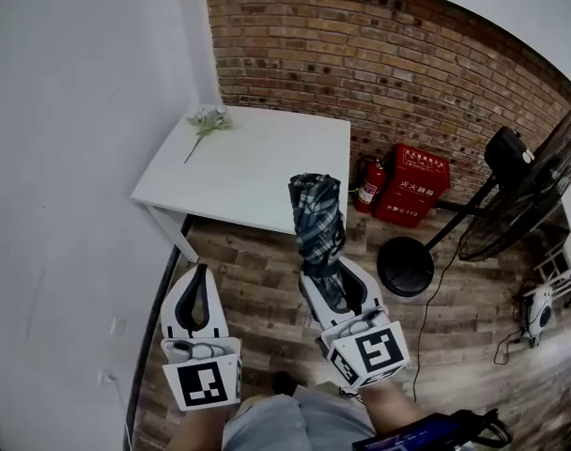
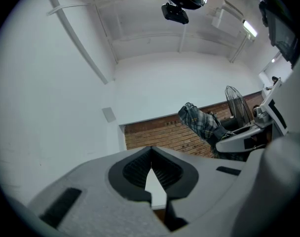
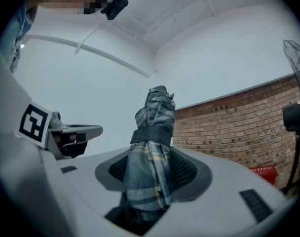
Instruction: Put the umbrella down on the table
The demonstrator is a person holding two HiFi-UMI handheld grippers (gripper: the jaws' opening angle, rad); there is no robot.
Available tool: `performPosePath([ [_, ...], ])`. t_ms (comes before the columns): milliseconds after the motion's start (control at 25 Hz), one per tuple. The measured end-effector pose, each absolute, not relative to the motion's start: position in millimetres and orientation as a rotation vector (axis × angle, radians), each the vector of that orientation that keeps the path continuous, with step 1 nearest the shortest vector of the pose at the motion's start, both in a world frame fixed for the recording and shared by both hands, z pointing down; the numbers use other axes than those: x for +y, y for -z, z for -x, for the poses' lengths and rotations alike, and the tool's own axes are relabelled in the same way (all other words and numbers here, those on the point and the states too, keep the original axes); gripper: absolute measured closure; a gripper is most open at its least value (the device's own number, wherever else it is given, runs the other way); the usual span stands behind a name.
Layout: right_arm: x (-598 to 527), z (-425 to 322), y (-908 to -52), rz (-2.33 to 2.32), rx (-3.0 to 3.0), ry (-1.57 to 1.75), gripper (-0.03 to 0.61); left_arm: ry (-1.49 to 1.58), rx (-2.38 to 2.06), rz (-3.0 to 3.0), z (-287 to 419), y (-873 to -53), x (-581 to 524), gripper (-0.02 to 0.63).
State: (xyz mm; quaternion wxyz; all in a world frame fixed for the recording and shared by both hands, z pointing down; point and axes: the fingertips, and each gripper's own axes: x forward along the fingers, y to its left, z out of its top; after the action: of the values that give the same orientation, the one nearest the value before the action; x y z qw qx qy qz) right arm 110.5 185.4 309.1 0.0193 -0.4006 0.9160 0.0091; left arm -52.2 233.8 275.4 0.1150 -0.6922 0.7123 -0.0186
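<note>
A folded plaid umbrella (image 1: pixel 316 216), strapped with a dark band, stands out ahead of my right gripper (image 1: pixel 334 285), whose jaws are shut on its lower part. In the right gripper view the umbrella (image 3: pixel 151 157) fills the gap between the ribbed pads. It hangs over the wooden floor, just short of the white table's (image 1: pixel 267 172) near right corner. My left gripper (image 1: pixel 199 294) is beside it on the left with its jaws together and nothing in them. In the left gripper view the left gripper (image 2: pixel 151 168) shows closed tips, with the umbrella (image 2: pixel 202 122) to the right.
A flower stem (image 1: pixel 203 125) lies at the table's far left corner. Red fire extinguishers (image 1: pixel 369 184) and a red box (image 1: pixel 412 184) stand by the brick wall. A black floor fan (image 1: pixel 520 191) with a round base (image 1: pixel 405 266) and its cable is on the right.
</note>
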Motion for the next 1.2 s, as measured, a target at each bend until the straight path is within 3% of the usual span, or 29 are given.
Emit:
performPosePath([
  [840,109.1,-68.9,-324.2,1.286,2.861,0.034,0.383,0.148,2.072,2.087,93.2,-299.1,158.7,0.605],
  [1200,12.3,-50.2,-331.6,1.299,2.883,0.093,0.383,0.213,2.111,2.113,116.5,-310.9,65.4,0.604],
])
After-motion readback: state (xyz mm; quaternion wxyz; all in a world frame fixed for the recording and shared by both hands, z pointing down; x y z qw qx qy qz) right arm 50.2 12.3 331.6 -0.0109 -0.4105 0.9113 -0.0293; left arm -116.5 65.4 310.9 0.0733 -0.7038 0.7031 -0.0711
